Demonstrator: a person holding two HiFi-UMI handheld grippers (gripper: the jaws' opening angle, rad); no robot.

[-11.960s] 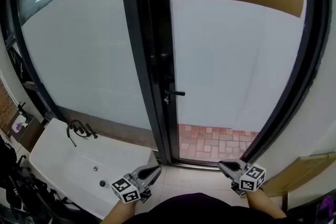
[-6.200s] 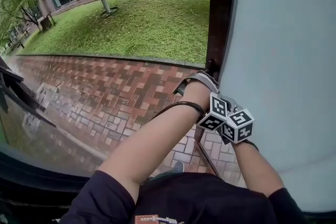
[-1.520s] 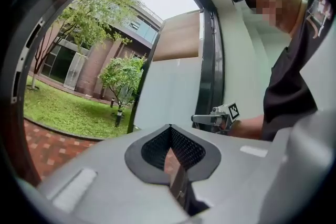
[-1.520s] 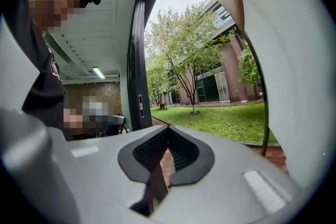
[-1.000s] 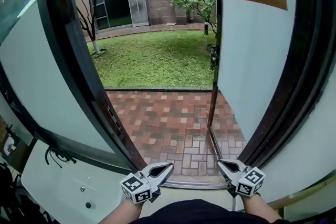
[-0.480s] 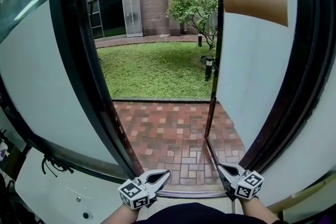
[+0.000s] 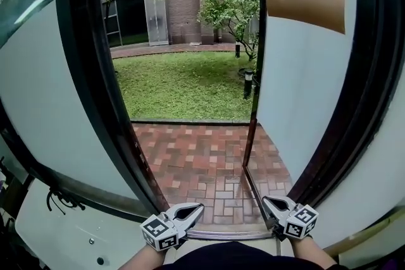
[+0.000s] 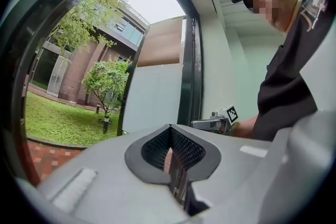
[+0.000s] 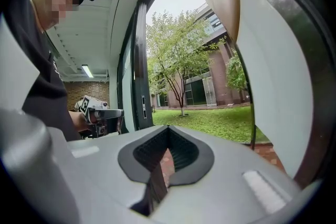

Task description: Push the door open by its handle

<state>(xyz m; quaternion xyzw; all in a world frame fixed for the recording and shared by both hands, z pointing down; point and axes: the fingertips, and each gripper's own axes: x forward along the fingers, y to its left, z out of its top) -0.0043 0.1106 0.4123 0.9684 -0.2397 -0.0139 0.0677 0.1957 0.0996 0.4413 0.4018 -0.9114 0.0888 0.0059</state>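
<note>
Red brick paving (image 7: 202,167) bordered by green lawn (image 7: 183,82)

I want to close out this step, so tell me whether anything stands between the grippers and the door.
Nothing visible does. The door already stands swung outward at the doorway's right side, and only brick paving lies between it and the left gripper and right gripper, both shut and empty.
</note>
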